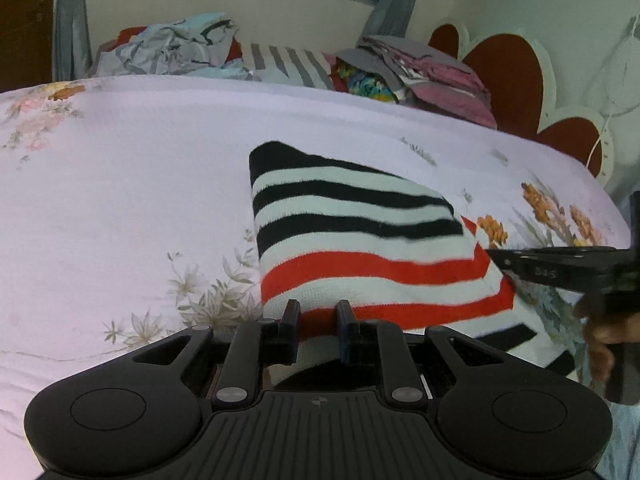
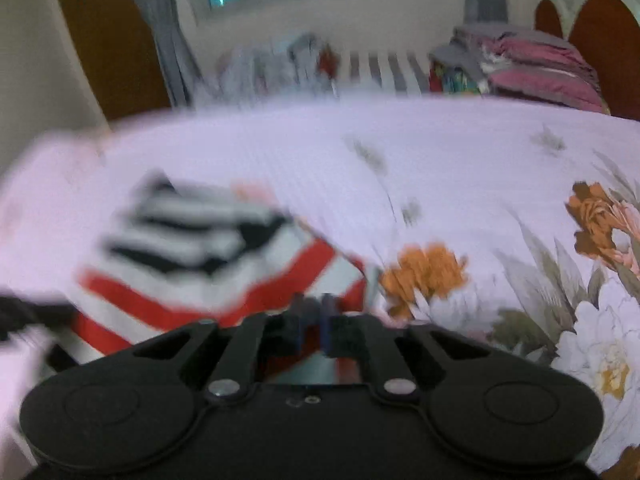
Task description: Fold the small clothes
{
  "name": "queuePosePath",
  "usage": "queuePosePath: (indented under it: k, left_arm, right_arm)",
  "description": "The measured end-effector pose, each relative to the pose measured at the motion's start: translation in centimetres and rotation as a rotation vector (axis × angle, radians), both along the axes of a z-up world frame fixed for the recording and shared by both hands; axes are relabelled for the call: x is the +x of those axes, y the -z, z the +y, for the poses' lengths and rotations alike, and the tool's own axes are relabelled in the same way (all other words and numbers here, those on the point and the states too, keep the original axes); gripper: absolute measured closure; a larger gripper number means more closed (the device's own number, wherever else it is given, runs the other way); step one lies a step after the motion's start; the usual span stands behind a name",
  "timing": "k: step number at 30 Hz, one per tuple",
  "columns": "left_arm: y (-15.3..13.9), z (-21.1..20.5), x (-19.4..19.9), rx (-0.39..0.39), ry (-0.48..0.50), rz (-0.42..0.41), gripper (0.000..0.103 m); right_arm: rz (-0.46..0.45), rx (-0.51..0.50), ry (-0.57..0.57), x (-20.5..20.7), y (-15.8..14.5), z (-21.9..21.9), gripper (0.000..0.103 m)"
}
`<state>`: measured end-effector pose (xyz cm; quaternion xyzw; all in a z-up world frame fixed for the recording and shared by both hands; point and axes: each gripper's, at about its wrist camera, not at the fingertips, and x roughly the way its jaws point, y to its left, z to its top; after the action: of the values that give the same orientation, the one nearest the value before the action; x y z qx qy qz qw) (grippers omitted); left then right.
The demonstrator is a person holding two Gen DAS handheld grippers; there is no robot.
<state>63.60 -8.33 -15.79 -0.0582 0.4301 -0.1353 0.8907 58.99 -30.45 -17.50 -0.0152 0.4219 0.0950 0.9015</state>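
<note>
A small striped garment (image 1: 360, 240), black, white and red, lies partly folded on the floral bed sheet (image 1: 120, 180). My left gripper (image 1: 318, 312) is shut on its near edge, with cloth between the fingers. The right gripper's body (image 1: 560, 268) shows at the garment's right side. In the blurred right wrist view the same garment (image 2: 200, 264) lies to the left, and my right gripper (image 2: 314, 312) is nearly shut with red-striped cloth between its fingers.
Piles of clothes (image 1: 176, 46) and folded clothes (image 1: 424, 72) lie at the far edge of the bed under a window. A red and white headboard (image 1: 516, 84) stands at the right. A hand (image 1: 600, 340) shows at the right edge.
</note>
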Motion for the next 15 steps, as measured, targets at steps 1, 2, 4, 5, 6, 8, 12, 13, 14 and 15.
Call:
queuePosePath:
  k: [1,2,4,5,6,8,12,13,14,15]
  left_arm:
    - [0.0,-0.4,0.0,0.021,0.006,-0.003,0.084]
    - [-0.1,-0.8,0.0,0.047,0.015,-0.008,0.084]
    - [-0.3,-1.2,0.0,0.073,0.016,-0.009,0.083]
    - [-0.4,-1.2,0.0,0.087,0.018,-0.011,0.083]
    - [-0.6,-1.4,-0.1,0.106,0.02,-0.014,0.083]
    - [-0.9,-1.8,-0.3,0.137,0.022,-0.023,0.082]
    - [-1.5,-2.4,-0.8,0.19,0.023,-0.038,0.082]
    - [-1.6,-2.5,-0.9,0.195,0.021,-0.037,0.082]
    - [-1.8,-2.6,-1.0,0.202,0.021,-0.037,0.082]
    - [-2.0,-2.7,-1.1,0.212,0.02,-0.039,0.08]
  right_arm:
    - [-0.005,-0.002,0.002,0.1,0.0,0.0,0.103]
    - [0.0,-0.005,0.005,0.1,-0.1,0.1,0.103]
    - [-0.005,-0.019,-0.007,-0.1,0.0,0.3,0.103]
    - [-0.004,-0.008,-0.004,-0.2,-0.1,0.1,0.103]
    - [-0.001,0.005,0.0,-0.4,-0.3,-0.1,0.103]
    - [-0.01,0.026,0.004,-1.1,-0.9,-0.4,0.096]
    - [-0.059,0.083,0.03,-2.6,-2.4,-1.4,0.056]
    - [-0.05,0.134,0.035,-2.9,-2.7,-2.0,0.057]
    - [-0.04,0.168,0.045,-3.2,-2.9,-2.4,0.057]
    - [-0.038,0.193,0.054,-3.5,-3.1,-2.8,0.057]
